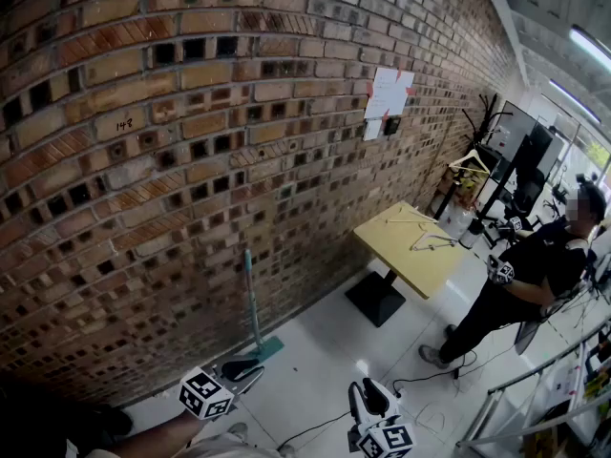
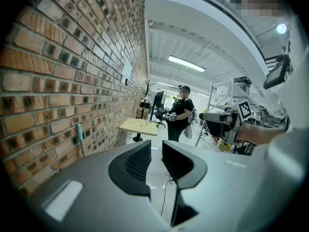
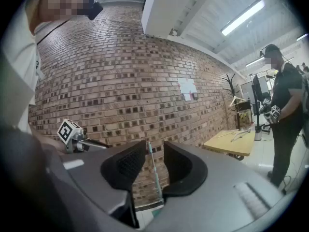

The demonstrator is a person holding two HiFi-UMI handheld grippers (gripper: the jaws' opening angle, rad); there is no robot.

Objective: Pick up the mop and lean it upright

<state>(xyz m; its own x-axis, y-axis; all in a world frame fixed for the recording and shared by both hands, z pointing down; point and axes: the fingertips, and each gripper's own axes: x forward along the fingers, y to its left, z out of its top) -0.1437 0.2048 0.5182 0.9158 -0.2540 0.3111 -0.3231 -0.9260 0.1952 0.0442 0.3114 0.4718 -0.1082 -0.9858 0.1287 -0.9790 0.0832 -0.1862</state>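
Observation:
The mop (image 1: 251,299) stands upright, leaning on the brick wall (image 1: 143,160), its teal handle up and its teal head (image 1: 268,348) on the white floor. My left gripper (image 1: 243,370) hovers just short of the mop head, jaws shut and empty. My right gripper (image 1: 368,399) is further right over the floor, jaws nearly together with nothing in them. In the left gripper view the left gripper (image 2: 156,153) points along the wall, with the mop (image 2: 79,138) at its left. In the right gripper view the mop (image 3: 155,178) shows far off through the right gripper (image 3: 154,151).
A yellow table (image 1: 410,246) on a black pedestal stands by the wall, with hangers on it. A person in black (image 1: 525,275) stands beyond it. Cables (image 1: 430,380) lie on the floor, and a metal frame (image 1: 516,399) is at the lower right.

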